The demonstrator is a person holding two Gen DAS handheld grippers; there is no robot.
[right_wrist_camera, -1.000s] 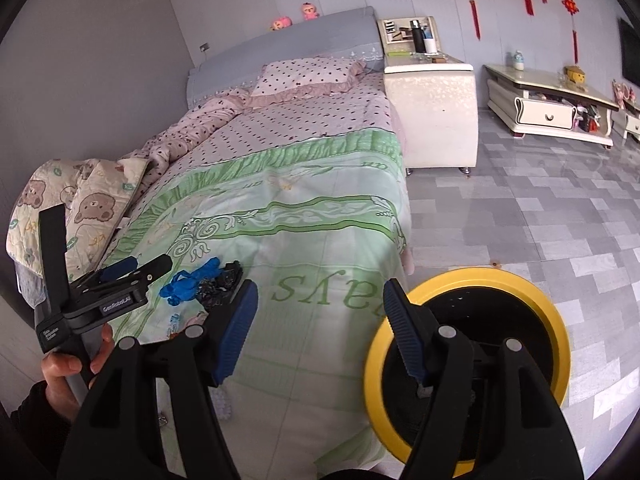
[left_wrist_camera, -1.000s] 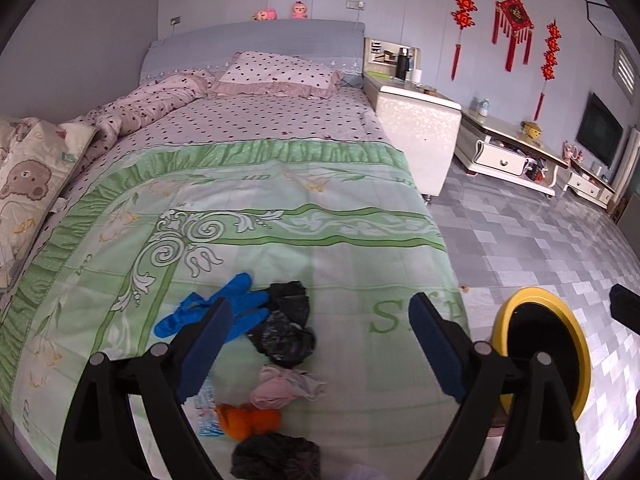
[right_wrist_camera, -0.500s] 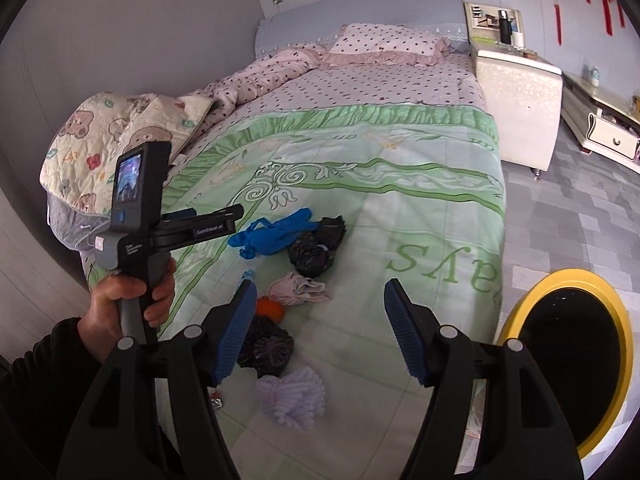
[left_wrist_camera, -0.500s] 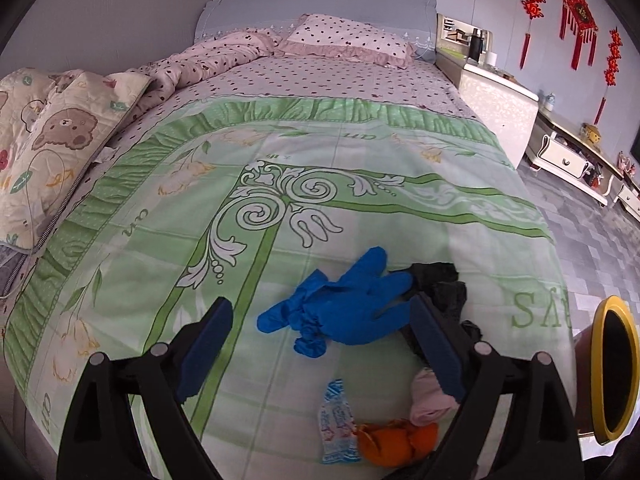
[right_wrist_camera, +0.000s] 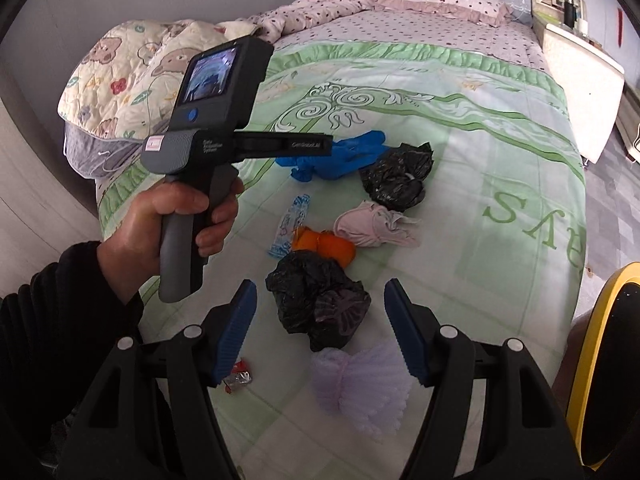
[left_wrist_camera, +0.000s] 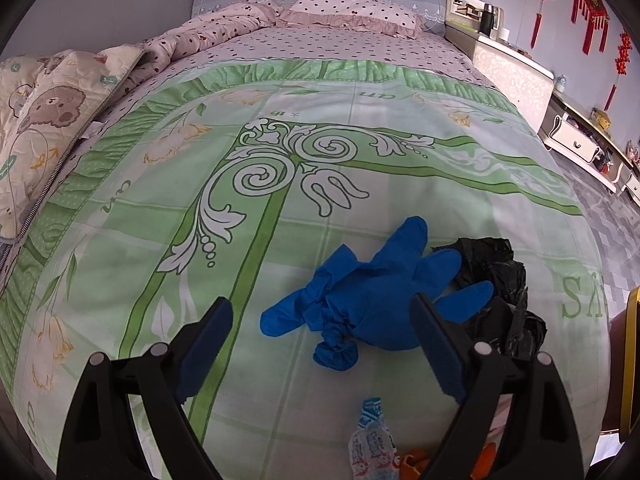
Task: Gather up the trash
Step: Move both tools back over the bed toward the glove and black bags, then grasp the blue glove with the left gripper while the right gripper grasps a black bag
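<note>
Blue glove (left_wrist_camera: 372,300) on bed, between open left gripper (left_wrist_camera: 322,322) fingers, untouched

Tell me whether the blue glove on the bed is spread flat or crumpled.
Crumpled. The blue glove lies wrinkled on the bedspread, its cuff end bunched and knotted, though several fingers stick out.

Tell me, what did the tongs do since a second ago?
Both tongs swung from the floor side and dipped toward the trash on the bed. The left tongs now hang open over the blue glove; the right tongs are open above a black bag. Nothing was grabbed or dropped. The trash pieces and the yellow bin stayed put.
</note>
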